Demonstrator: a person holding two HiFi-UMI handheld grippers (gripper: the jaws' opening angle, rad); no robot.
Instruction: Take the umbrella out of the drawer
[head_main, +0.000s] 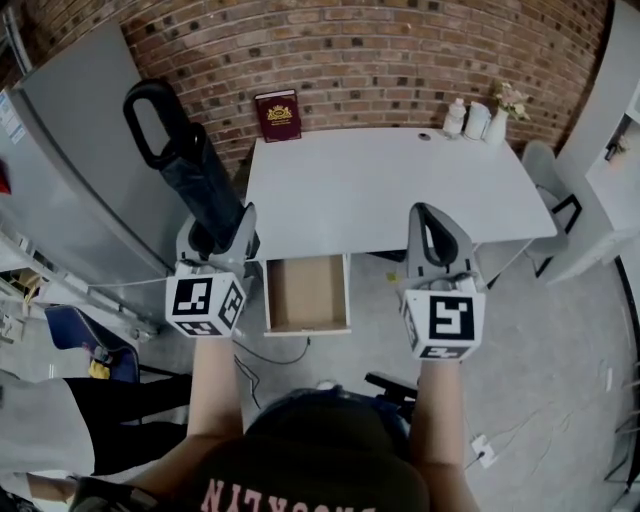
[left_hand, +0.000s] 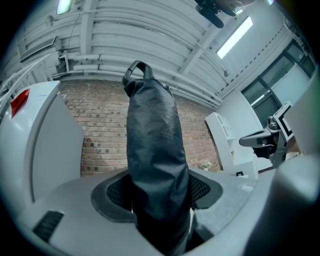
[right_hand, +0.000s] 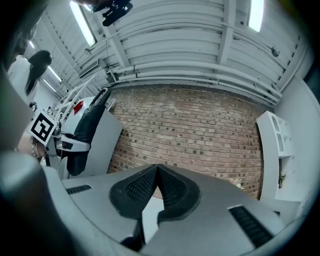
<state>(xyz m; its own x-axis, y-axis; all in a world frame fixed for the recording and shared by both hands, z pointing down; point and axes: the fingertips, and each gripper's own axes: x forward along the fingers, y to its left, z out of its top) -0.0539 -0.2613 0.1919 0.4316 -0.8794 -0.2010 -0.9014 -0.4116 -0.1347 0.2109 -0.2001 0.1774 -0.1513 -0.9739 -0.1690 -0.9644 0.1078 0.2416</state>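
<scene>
A folded black umbrella (head_main: 190, 165) in its sleeve, with a loop handle at its far end, sticks up and away from my left gripper (head_main: 222, 240), which is shut on its lower part. The left gripper view has the umbrella (left_hand: 154, 165) filling the gap between the pads, loop handle on top. The open wooden drawer (head_main: 306, 292) under the white table (head_main: 390, 185) holds nothing that I can see. My right gripper (head_main: 437, 240) hangs over the table's front edge, shut with nothing in it; in its own view the right gripper (right_hand: 156, 172) has its tips touching.
On the table's far edge lie a dark red book (head_main: 278, 115), two white bottles (head_main: 466, 119) and a small vase of flowers (head_main: 506, 105). A grey cabinet (head_main: 90, 180) stands at the left, a white shelf (head_main: 615, 160) at the right. Cables lie on the floor.
</scene>
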